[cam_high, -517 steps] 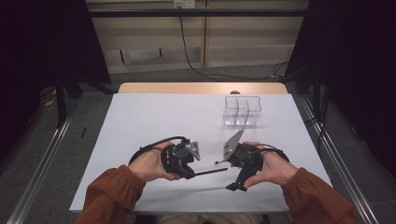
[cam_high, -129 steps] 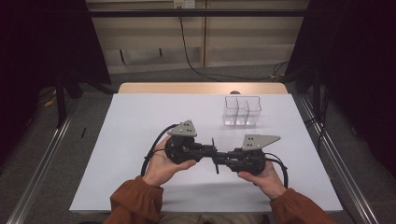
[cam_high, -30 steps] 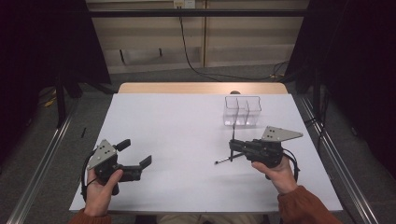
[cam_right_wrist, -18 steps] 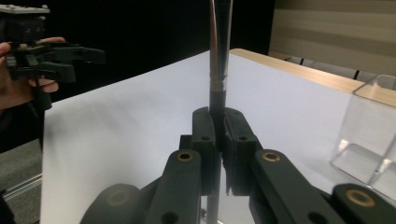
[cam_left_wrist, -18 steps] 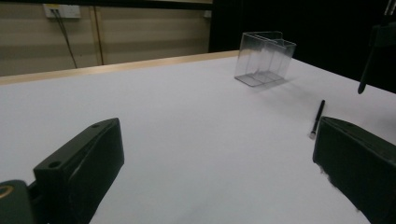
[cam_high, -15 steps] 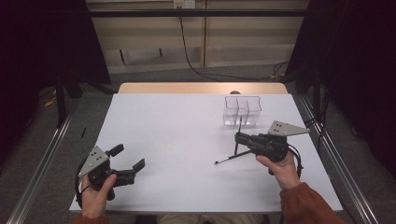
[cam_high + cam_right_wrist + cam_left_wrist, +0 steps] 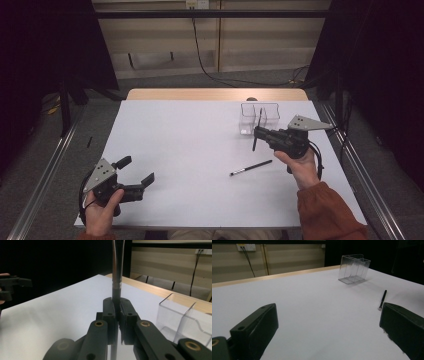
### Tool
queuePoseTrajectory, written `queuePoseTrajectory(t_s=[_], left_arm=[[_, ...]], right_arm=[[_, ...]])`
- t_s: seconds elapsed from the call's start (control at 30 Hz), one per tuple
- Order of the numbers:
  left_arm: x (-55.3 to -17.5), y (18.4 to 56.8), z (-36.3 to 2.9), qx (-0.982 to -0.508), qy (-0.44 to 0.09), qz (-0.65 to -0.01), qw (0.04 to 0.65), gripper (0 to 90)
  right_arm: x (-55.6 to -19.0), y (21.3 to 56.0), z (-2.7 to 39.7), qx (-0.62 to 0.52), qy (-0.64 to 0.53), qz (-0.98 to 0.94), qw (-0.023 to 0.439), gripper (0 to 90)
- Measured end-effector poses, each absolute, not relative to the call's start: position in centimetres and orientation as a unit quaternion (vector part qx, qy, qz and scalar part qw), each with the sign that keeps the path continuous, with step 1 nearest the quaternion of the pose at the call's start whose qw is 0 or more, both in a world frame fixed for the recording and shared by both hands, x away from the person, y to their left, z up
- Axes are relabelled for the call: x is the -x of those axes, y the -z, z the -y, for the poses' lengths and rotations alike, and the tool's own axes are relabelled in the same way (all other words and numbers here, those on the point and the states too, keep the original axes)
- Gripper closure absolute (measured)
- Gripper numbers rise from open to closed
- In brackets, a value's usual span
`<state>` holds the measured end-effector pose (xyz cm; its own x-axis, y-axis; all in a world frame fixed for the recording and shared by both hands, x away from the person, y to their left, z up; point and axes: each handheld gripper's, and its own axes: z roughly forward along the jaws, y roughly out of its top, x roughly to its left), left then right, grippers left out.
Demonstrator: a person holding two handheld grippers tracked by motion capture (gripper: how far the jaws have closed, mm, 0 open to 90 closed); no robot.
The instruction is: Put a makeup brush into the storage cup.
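Observation:
My right gripper [image 7: 258, 133] is at the right of the white table [image 7: 190, 135], shut on a thin black brush [image 7: 255, 145] that stands nearly upright, just in front of the clear divided box [image 7: 259, 118]. Seen from the right gripper view, the jaws [image 7: 116, 312] pinch the brush [image 7: 116, 277] below its silver band, and the box [image 7: 186, 320] is close on the right. A second black brush [image 7: 251, 168] lies flat on the table. My left gripper [image 7: 136, 169] rests open at the near left corner, nothing between its fingers [image 7: 259, 325].
In the left gripper view the clear box [image 7: 354, 268] and the lying brush [image 7: 382, 300] are far across the white top. The table's wooden far edge [image 7: 215, 94] borders a dark floor. Metal rails [image 7: 370, 190] run along both sides.
My right gripper has moved farther back and slightly up with the brush, closer to the clear box. The left gripper has hardly shifted. The lying brush has stayed put.

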<state>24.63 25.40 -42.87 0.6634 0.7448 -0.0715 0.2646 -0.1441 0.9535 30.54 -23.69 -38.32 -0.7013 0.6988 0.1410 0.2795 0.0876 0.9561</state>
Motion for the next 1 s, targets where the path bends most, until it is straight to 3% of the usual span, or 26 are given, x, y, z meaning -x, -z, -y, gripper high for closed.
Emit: queuePoseTrajectory(t_s=[1.0], left_arm=[[-24.6, 42.9, -25.2, -0.728, -0.219, -0.344, 0.551, 2.4]], right_arm=[[-36.4, 34.5, 24.3, -0.373, -0.573, -0.693, 0.227, 84.1]])
